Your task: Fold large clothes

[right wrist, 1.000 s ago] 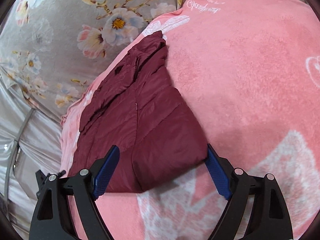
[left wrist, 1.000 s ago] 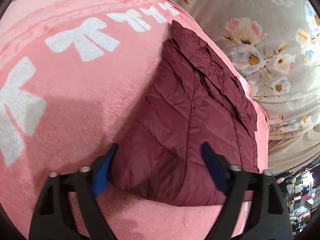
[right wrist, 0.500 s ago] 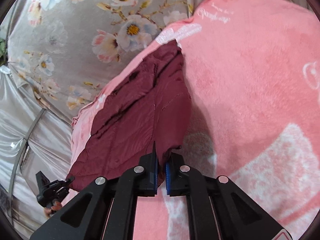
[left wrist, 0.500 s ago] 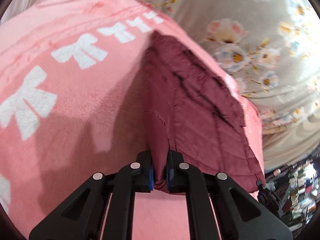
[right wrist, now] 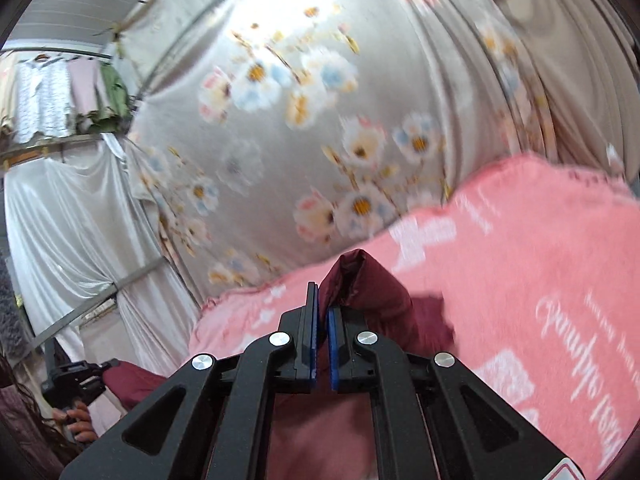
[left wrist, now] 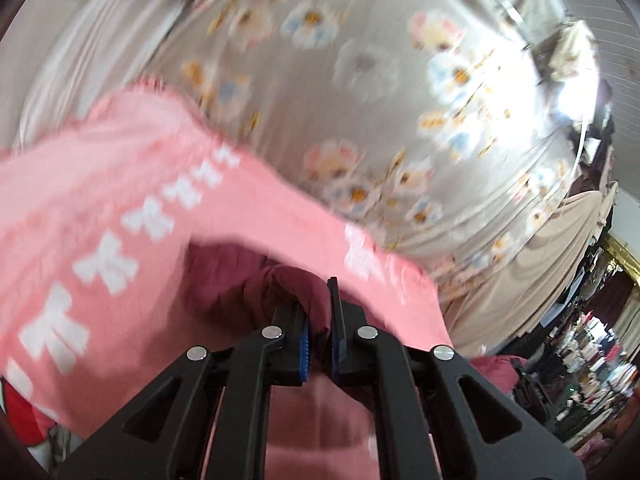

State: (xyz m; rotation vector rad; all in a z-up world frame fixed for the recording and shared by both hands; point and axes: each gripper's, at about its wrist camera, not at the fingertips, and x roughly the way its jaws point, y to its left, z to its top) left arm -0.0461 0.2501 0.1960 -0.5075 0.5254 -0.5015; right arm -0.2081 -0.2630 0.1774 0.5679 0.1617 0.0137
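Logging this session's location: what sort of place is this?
Probably a bedroom or home laundry corner: a pink blanket as work surface, a floral sheet hung behind, clothes on a rail.

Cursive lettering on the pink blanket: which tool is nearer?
Right. The right tool, clamping the maroon jacket, is just left of the lettering; the left tool is much farther left.
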